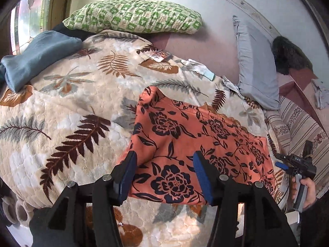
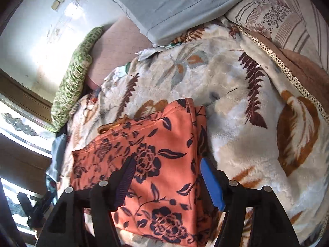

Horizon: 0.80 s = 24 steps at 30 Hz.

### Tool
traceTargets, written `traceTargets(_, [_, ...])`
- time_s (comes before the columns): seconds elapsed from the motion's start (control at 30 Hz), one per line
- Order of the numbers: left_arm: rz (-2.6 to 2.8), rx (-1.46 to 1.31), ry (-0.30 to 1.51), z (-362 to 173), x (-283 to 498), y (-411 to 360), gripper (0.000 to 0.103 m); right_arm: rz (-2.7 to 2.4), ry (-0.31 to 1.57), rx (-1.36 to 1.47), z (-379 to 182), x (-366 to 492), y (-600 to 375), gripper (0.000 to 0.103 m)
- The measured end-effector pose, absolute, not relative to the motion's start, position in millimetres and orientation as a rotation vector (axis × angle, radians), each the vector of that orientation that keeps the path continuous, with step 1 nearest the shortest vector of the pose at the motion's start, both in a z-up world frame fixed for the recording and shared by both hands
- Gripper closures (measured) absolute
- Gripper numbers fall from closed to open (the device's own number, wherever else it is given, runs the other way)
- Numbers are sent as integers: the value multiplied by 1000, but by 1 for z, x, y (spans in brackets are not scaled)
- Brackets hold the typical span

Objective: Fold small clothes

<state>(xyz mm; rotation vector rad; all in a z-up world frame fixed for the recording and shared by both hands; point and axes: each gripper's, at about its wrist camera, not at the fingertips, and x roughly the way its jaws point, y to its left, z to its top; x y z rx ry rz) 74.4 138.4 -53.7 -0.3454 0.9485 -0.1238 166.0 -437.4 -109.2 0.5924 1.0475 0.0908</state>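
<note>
On the bed, over the leaf-print plush blanket, the orange floral garment lies spread fairly flat, apparently already doubled: the right wrist view shows a layered edge along its right side. It sits toward the near edge of the bed.

Your left gripper stands wide, nothing between the jaws, poised above the garment's near-left corner. Your right gripper is likewise wide and empty, hovering over the garment's near portion, with its blue pad close to the layered right edge. Whether either fingertip touches cloth cannot be told.

Risks, as judgement:
- The plush pile is thick. If you pinch too deep, you may catch blanket together with the garment and drag both.
- At the layered right edge, a shallow pinch may take only the top layer, so the fold peels open when lifted.
- The garment lies near the bed's edge; a pull toward you could slide it off.
- Uneven lift between your two grippers would skew the next fold.

Containers: none in view. Loose items only: a green checked pillow and a grey pillow at the head of the bed, a blue folded cloth at far left, and small white items on the blanket, well apart from the garment.
</note>
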Motion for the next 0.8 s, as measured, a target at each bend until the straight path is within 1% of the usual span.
traceTargets(0.03, [-128,-340,961,-57,71,135,46,69,1084,566,-120,172,-434,37])
traceTargets(0.07, [-129,-335,972,-62,68,132,46,77,1128,558,-131,177,-429,45])
traceTargets(0.1, [-129,-329,981,-65,66,130,46,93,1163,542,-140,178,-428,84])
traceTargets(0.13, [-128,-324,988,-67,64,129,46,71,1196,480,-147,179,-422,95])
traceTargets(0.2, [-114,-317,996,-71,62,129,46,66,1185,396,-144,175,-412,96])
traceTargets(0.33, [-115,-321,991,-73,67,127,46,24,1113,290,-116,160,-409,96])
traceTargets(0.4, [-130,-291,991,-73,74,119,46,-19,1144,310,-134,160,-421,96])
traceTargets(0.47, [-138,-248,982,-74,82,111,46,4,1214,372,-160,163,-425,95])
traceTargets(0.5, [-140,-234,979,-75,85,107,46,2,1201,383,-161,162,-426,91])
traceTargets(0.53, [-149,-232,974,-75,88,104,46,-1,1177,407,-157,161,-428,91])
traceTargets(0.67, [-181,-196,976,-87,102,86,45,-13,1112,432,-128,165,-436,83])
traceTargets(0.7, [-172,-169,997,-95,106,80,45,-10,1092,427,-121,169,-437,77])
traceTargets(0.73, [-168,-150,1019,-104,110,76,45,-1,1077,428,-116,175,-438,61])
traceTargets(0.77, [-171,-139,1046,-114,112,72,45,-1,1069,429,-114,183,-439,47])
traceTargets(0.8, [-169,-129,1074,-123,113,70,45,-11,1059,425,-113,191,-438,30])
